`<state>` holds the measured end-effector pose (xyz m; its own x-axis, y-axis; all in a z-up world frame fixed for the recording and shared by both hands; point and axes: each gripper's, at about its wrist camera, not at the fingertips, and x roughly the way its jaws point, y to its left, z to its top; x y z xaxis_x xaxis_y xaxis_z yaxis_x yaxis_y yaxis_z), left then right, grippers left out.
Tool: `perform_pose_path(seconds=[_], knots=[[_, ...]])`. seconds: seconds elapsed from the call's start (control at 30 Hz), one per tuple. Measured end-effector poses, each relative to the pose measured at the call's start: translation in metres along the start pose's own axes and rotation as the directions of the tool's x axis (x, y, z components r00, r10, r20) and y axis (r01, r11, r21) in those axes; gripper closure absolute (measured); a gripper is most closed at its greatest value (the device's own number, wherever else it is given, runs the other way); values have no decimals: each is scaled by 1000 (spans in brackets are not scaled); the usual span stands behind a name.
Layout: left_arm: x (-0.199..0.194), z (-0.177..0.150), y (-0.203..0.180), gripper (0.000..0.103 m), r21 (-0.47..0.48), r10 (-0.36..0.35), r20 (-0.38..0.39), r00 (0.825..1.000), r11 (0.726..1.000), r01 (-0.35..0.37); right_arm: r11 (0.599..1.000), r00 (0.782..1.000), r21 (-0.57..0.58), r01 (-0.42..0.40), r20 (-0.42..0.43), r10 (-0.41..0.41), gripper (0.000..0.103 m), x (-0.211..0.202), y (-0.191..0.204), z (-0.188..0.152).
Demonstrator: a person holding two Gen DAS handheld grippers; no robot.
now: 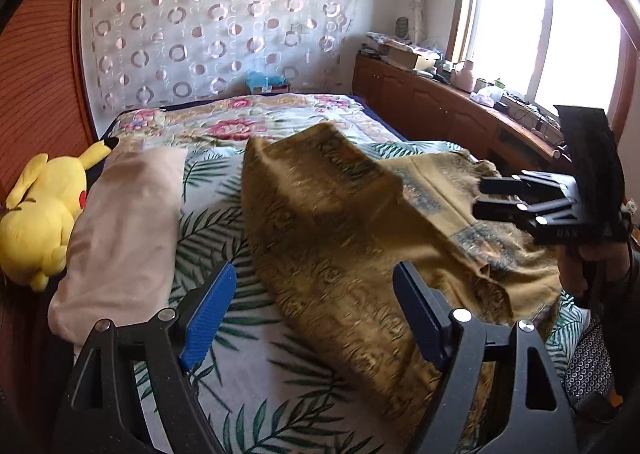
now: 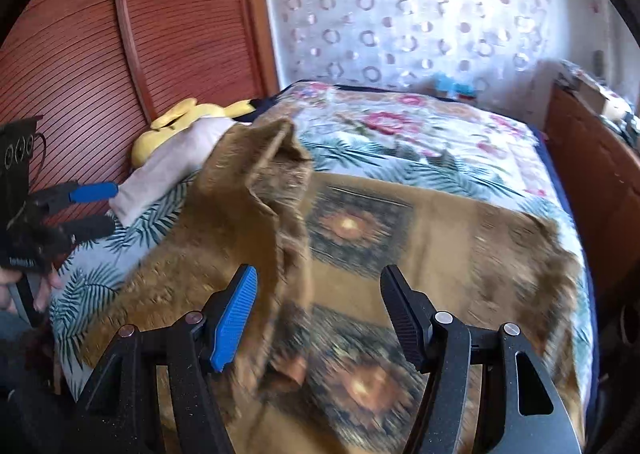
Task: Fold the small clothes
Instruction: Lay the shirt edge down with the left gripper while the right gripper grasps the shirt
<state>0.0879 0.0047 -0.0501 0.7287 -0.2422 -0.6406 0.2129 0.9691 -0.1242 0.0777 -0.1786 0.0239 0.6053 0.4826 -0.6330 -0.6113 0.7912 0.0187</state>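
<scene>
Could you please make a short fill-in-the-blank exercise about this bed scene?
1. Both the left gripper and the right gripper have their jaws ____.
2. The plush toy beside the pale pillow is ____ in colour.
3. The brown patterned cloth lies on the ____.
4. The bedsheet near the pillow is printed with green ____.

Missing words: open; yellow; bed; leaves

Mustard-brown patterned cloth (image 2: pixel 400 246) is spread over the leafy bedsheet (image 2: pixel 100 294), one part bunched up in a blurry ridge. Right gripper (image 2: pixel 320 314) hovers over it, jaws wide apart. Left gripper (image 2: pixel 96 209) sits off to the side, near the yellow plush (image 2: pixel 180 125).
</scene>
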Motion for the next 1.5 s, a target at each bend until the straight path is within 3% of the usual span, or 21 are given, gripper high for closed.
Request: perform_pose_path(seconds=[0.13,0.4,0.43,0.5,0.57,0.6,0.77,0.93,1.13,1.27,1.4,1.5], knots=[[2,-7,7,21,-19,0,-7,1000,1000,0,998,995,-14,-62,-75,61,37,33,7,12],[4,-18,14,21,-35,-8,-26,1000,999,7,997,978,-44,-59,-201,49,37,101,15,20],[4,-18,14,21,-36,-7,-27,1000,999,6,997,978,-36,-69,-201,61,41,104,15,22],[4,-20,15,21,-38,-8,-30,1000,999,7,993,975,-28,-118,-194,111,76,107,16,23],[5,-19,14,21,-37,-8,-32,999,999,7,991,980,-57,-118,-169,107,97,101,19,22],[5,-19,13,21,-36,-10,-32,999,999,8,990,981,-64,-127,-153,116,98,91,21,22],[6,-16,7,21,-23,-21,-29,999,1000,20,993,997,-88,-79,-2,79,99,28,18,22],[6,-12,-3,21,-2,-39,-24,999,999,39,997,997,-64,41,65,-37,99,-33,-14,11],[13,-5,-23,21,28,-65,-24,998,997,66,983,983,4,185,-9,-185,99,-65,-69,-27],[16,-1,-33,21,42,-78,-25,997,996,79,983,982,56,175,-81,-170,99,-56,-80,-51],[19,2,-41,21,63,-79,-34,996,995,81,987,984,61,149,-112,-142,86,-49,-78,-61],[20,4,-44,21,71,-77,-39,996,994,79,988,989,76,133,-70,-128,68,-65,-89,-50]])
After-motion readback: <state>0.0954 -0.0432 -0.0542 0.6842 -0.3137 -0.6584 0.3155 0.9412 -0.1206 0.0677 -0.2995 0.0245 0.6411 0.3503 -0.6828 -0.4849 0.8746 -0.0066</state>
